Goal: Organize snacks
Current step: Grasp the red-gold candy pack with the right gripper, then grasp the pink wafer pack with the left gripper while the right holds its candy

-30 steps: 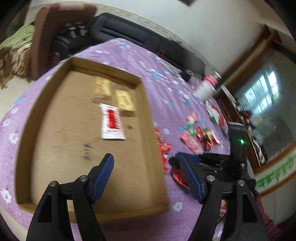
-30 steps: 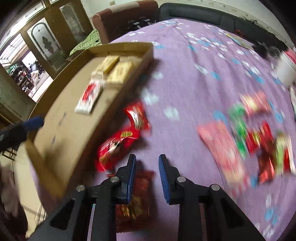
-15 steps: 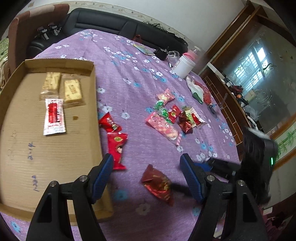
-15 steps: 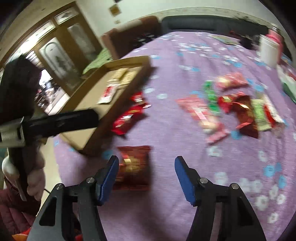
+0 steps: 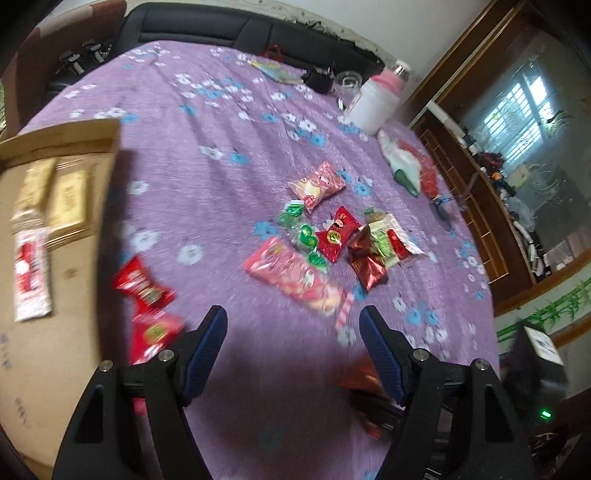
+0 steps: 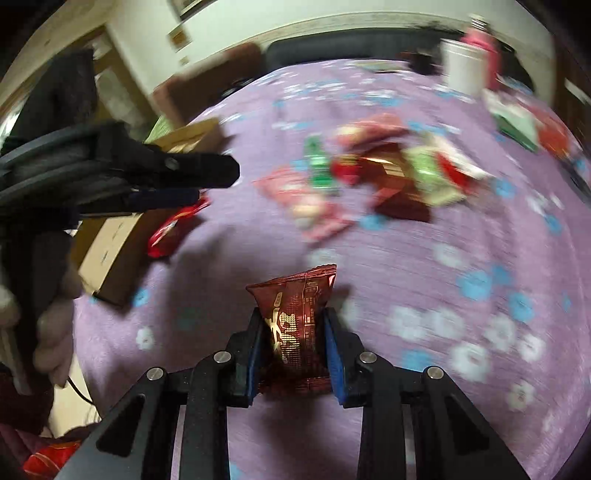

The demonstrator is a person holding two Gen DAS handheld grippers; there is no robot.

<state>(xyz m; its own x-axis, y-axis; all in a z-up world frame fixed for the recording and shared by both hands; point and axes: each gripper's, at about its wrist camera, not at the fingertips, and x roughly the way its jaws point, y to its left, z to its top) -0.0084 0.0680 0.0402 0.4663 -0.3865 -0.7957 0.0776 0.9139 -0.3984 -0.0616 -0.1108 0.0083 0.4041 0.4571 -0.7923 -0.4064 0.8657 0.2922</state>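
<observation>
My right gripper is shut on a dark red snack packet and holds it just above the purple flowered tablecloth. My left gripper is open and empty above the cloth; it also shows at the left in the right wrist view. A cardboard tray at the left holds two tan biscuit packs and a red-and-white packet. Two red packets lie beside the tray. A pile of mixed snacks lies in the middle of the table.
A white jar with a pink lid stands at the far edge of the table. A plastic bag lies near it. A black sofa runs behind the table. A wooden cabinet is at the right.
My right gripper has closed on the dark red packet that lay on the cloth and lifted it. My left gripper has swung right, away from the tray, toward the snack pile.
</observation>
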